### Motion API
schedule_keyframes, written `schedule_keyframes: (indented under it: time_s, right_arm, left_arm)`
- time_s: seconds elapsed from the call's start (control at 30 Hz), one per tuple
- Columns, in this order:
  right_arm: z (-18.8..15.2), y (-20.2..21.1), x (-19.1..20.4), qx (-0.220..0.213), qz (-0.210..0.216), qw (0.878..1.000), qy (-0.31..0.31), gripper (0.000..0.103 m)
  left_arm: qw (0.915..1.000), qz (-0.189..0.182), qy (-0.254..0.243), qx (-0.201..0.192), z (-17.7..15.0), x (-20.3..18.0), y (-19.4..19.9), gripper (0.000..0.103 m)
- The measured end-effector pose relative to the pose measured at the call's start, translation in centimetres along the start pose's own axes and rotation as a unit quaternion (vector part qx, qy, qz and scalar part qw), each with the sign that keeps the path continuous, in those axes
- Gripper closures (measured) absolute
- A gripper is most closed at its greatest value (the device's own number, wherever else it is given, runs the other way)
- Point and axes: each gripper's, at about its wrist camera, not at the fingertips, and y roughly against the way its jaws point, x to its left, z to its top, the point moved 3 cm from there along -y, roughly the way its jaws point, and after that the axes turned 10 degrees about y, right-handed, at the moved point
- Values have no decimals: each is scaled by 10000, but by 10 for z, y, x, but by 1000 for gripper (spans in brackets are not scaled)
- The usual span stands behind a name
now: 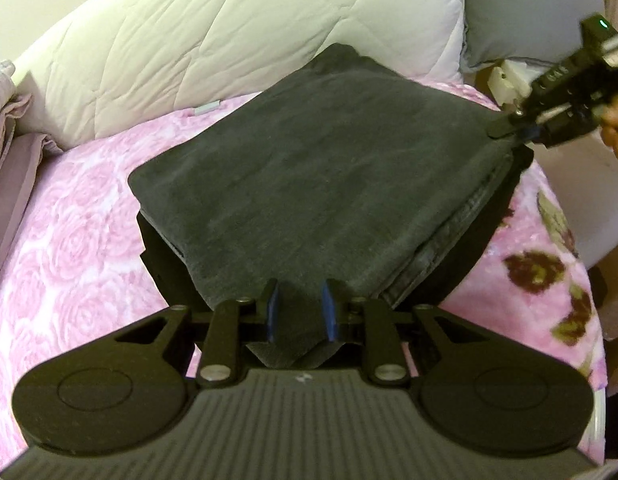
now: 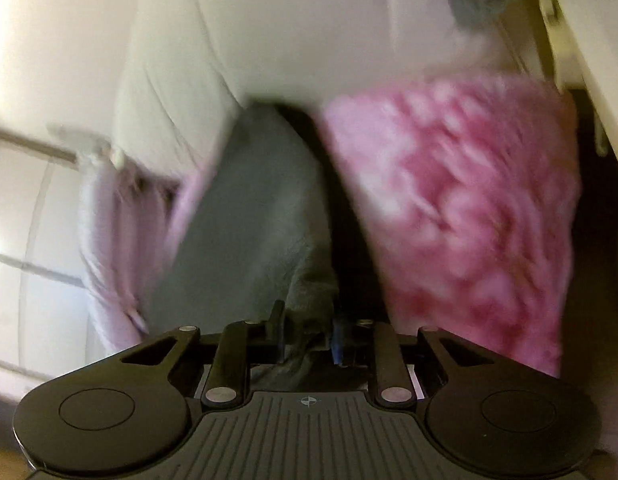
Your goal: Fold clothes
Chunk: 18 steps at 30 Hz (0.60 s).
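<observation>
A folded dark grey cloth [image 1: 321, 184] on the pink bed [image 1: 77, 216] is being gripped at two corners by the left tool [image 1: 300, 312] and the right tool [image 1: 513, 128].

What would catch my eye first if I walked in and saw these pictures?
A dark grey, square-folded fleece garment lies in the middle of a pink rose-patterned blanket. Two black hand-held grippers pinch its corners: the left gripper at the near corner, the right gripper at the right-hand one. A puffy white quilted duvet is heaped behind.
</observation>
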Motion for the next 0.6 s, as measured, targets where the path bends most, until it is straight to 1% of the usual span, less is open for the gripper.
schedule_keyframes:
  time_s: [0.1,0.2,0.3,0.33,0.37,0.4,0.43,0.47,0.5,0.6]
  right_arm:
    - [-3,6,-6,-57,213,9997,-108,82]
    - [1,9,1,-16,95,9999,106,79]
    - [1,15,11,41,-138,9991,408,75]
    - [1,22,23,17,-381,9959,816,75]
    - [1,30,34,-8,-621,9905,1227,74]
    - [-2,35,48,-44,-834,9818,1703,73]
    - [-4,41,62,-81,-1035,9705,2177,73]
    - [-9,44,76,-122,-1126,9570,2669,73]
    - [-13,45,90,-157,-1205,9416,3142,73]
    - [-24,31,116,-22,-1087,9139,3910,73]
  left_arm:
    - [10000,43,64,27,2,2,2,84]
    - [9998,135,84,84,4,4,8,84]
    - [9995,281,123,104,3,2,16,84]
    - [9993,319,171,126,2,2,17,84]
    - [9990,358,219,147,0,1,19,84]
    - [9987,398,267,169,-1,1,19,84]
    - [9984,442,308,195,0,0,19,84]
    - [9979,489,338,238,2,-1,17,84]
    - [9975,531,367,274,3,-2,16,84]
    - [9963,622,443,384,7,-4,11,85]
